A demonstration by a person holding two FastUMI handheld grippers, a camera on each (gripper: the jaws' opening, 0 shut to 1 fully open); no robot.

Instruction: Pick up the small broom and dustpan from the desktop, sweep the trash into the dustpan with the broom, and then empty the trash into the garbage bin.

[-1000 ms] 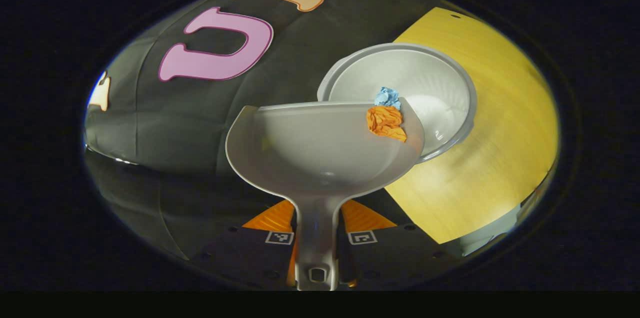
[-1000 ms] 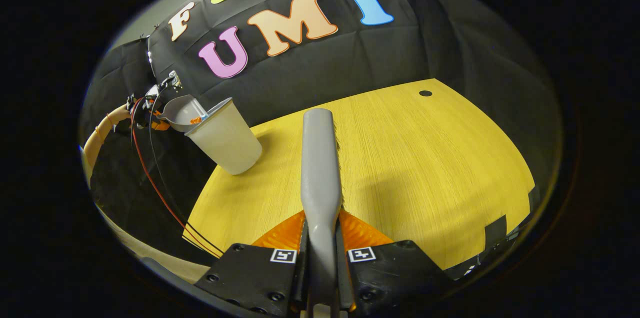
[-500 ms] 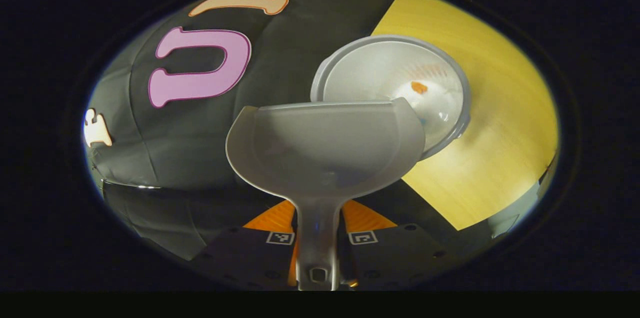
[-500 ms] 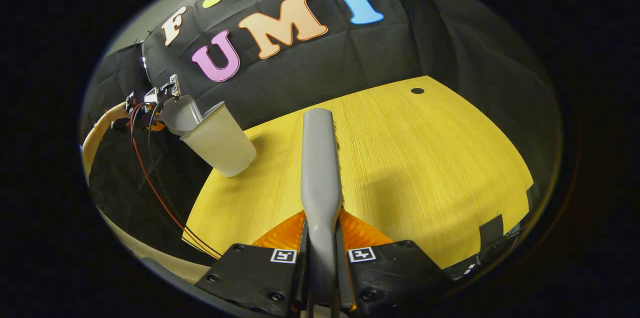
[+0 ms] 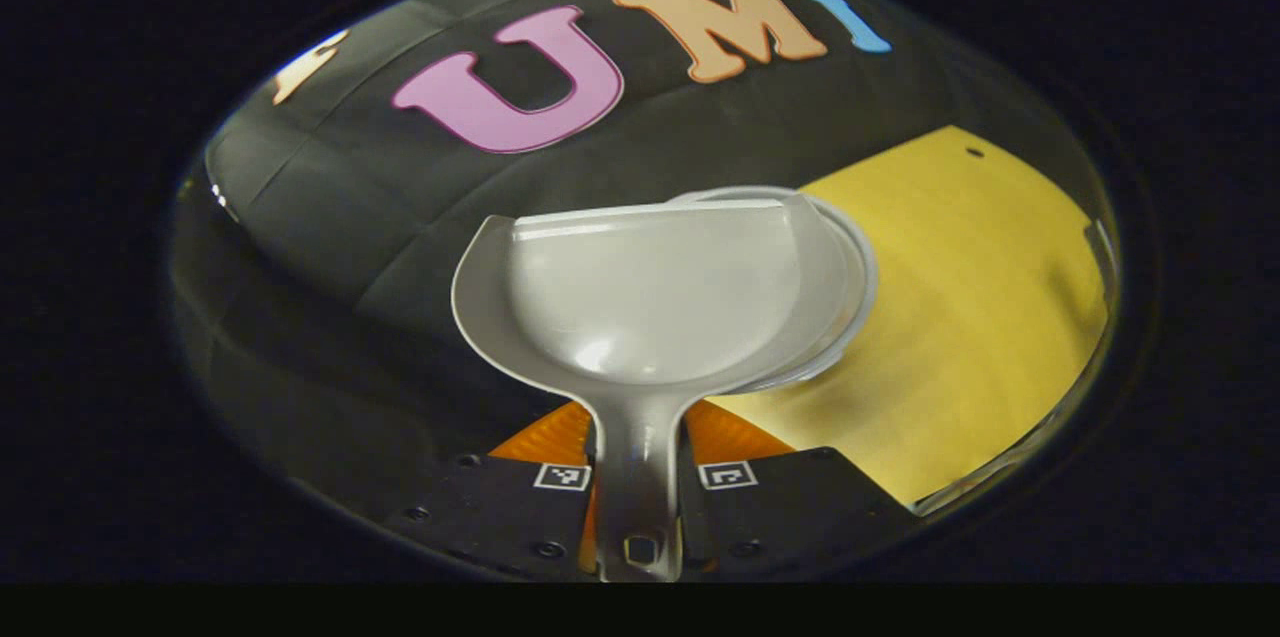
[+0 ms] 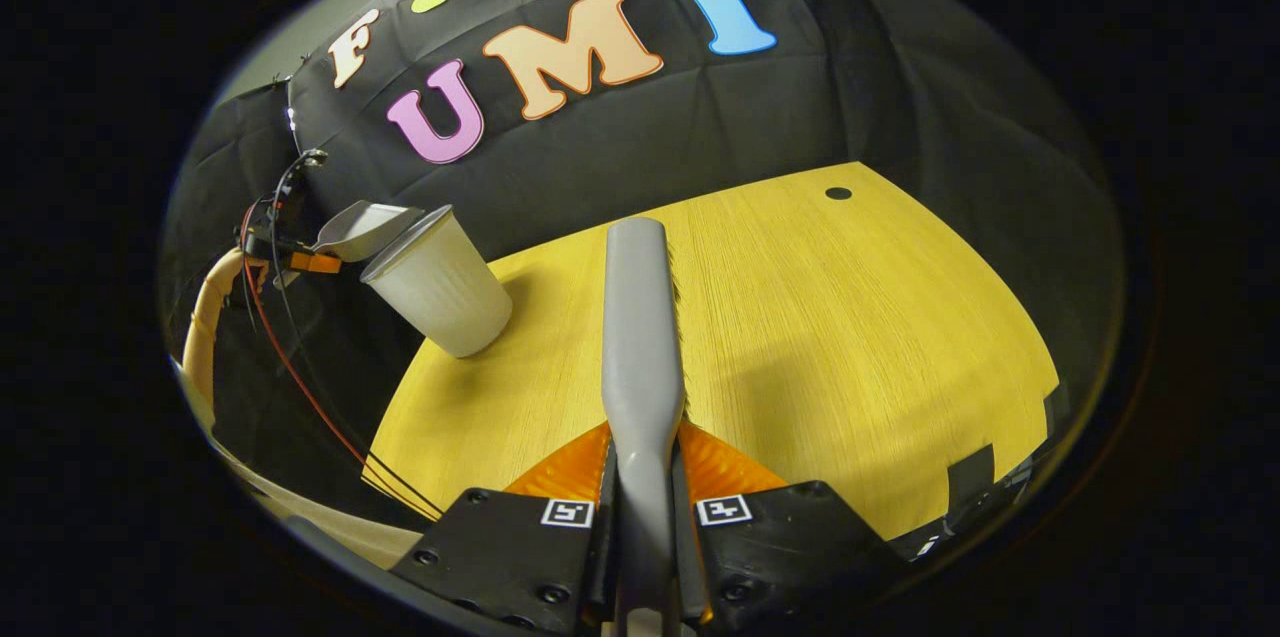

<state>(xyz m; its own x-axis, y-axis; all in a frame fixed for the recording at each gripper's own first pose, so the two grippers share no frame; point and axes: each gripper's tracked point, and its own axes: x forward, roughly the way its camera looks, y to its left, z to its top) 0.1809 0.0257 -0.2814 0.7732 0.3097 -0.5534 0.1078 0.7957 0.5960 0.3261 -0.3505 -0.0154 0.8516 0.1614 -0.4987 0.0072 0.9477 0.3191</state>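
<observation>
In the left gripper view my left gripper (image 5: 638, 462) is shut on the handle of the grey dustpan (image 5: 650, 302), whose scoop holds nothing. The pan covers most of the grey garbage bin; its rim (image 5: 860, 252) peeks out on the right. In the right gripper view my right gripper (image 6: 645, 477) is shut on the grey broom (image 6: 640, 337), held over the yellow desktop (image 6: 850, 337). There the bin (image 6: 440, 282) stands at the desk's left corner, with the dustpan (image 6: 360, 227) nearly level beside its rim, held by the left gripper (image 6: 305, 262). The bin's inside is hidden.
A person's arm (image 6: 205, 317) and red cables (image 6: 300, 377) trail behind the far gripper off the desk's left edge. A small dark hole (image 6: 838, 193) marks the desk's far right. Black tape (image 6: 970, 472) sits at the near right edge.
The orange and blue paper balls slid off the tilted dustpan into the bin. The left gripper has since levelled the emptied pan and drawn it back. The broom stayed still.
</observation>
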